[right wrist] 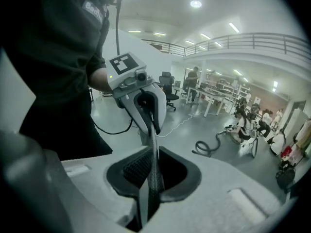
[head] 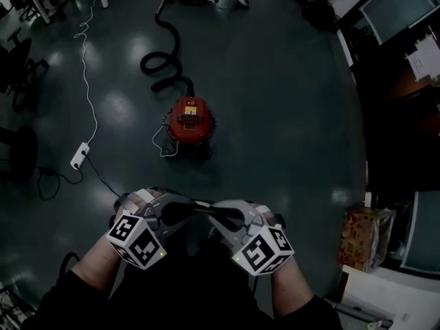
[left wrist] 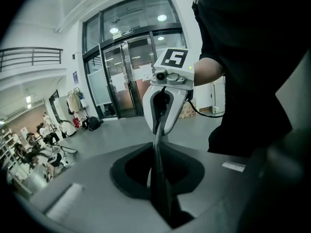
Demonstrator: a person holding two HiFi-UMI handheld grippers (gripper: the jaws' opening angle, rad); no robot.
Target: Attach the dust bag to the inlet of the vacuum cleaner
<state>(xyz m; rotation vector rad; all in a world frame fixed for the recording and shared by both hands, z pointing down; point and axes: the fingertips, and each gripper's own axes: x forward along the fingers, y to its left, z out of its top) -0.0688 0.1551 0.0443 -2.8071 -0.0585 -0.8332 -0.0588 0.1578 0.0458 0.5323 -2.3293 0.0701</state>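
Between left tool [head: 180,212] and right tool [head: 221,216]: dust bag [head: 201,210], clamped at both ends; vacuum cleaner [head: 190,117] apart.

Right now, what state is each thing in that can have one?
dust bag: held between both grippers, not on the vacuum cleaner
left gripper: jaws shut on the dust bag
right gripper: jaws shut on the dust bag
vacuum cleaner: upright on the floor, apart from the dust bag
hose: looped on the floor, running to the vacuum cleaner
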